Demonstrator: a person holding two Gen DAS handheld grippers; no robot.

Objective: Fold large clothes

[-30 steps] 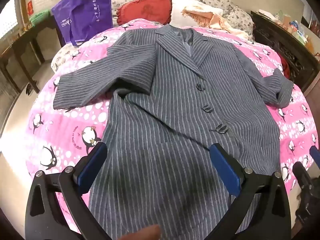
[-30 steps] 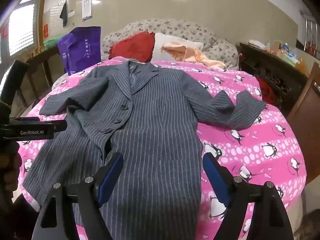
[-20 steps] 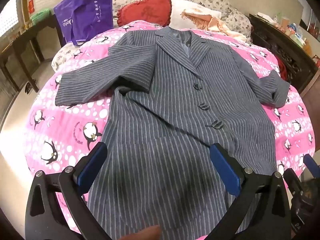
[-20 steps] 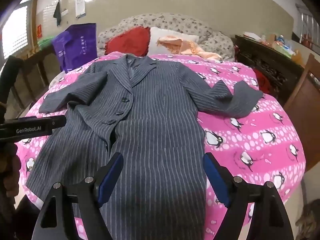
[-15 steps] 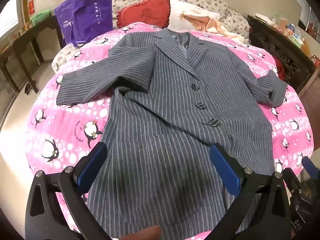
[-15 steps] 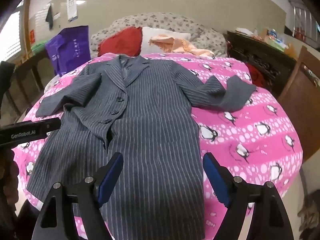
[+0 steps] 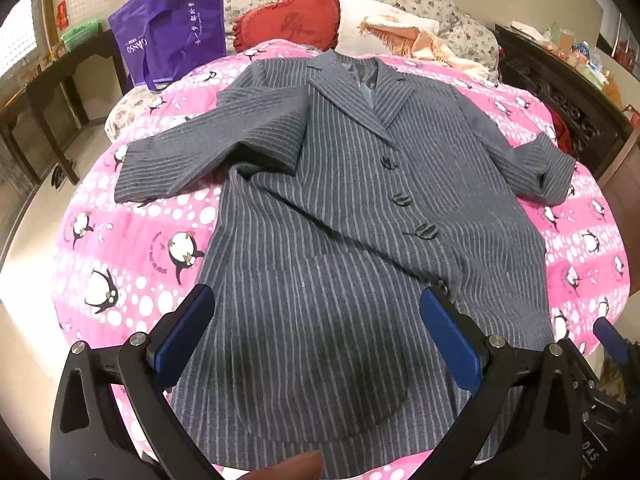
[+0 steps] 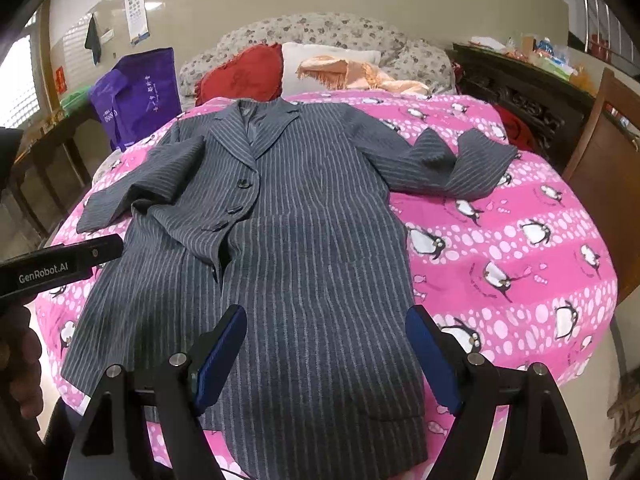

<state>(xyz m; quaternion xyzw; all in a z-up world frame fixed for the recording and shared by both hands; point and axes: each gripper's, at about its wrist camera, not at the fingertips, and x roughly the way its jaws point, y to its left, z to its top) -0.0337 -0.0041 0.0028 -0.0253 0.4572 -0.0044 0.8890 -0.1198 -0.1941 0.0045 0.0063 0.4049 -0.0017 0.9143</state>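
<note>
Lying spread face-up on the pink bed [image 7: 100,240], the striped coat [image 7: 340,240] is showing no fold yet: both sleeves are reaching outward and the hem is hanging near the bed's close edge, so the whole folding job is looking undone. The left hand-held gripper [image 7: 316,332] and right hand-held gripper [image 8: 326,354] are both hovering over the lower coat with jaws spread, pinching nothing. The hem's lowest edge is getting cut off behind the gripper frames, and the right cuff [image 8: 484,160] is bunching, hiding its underside.
</note>
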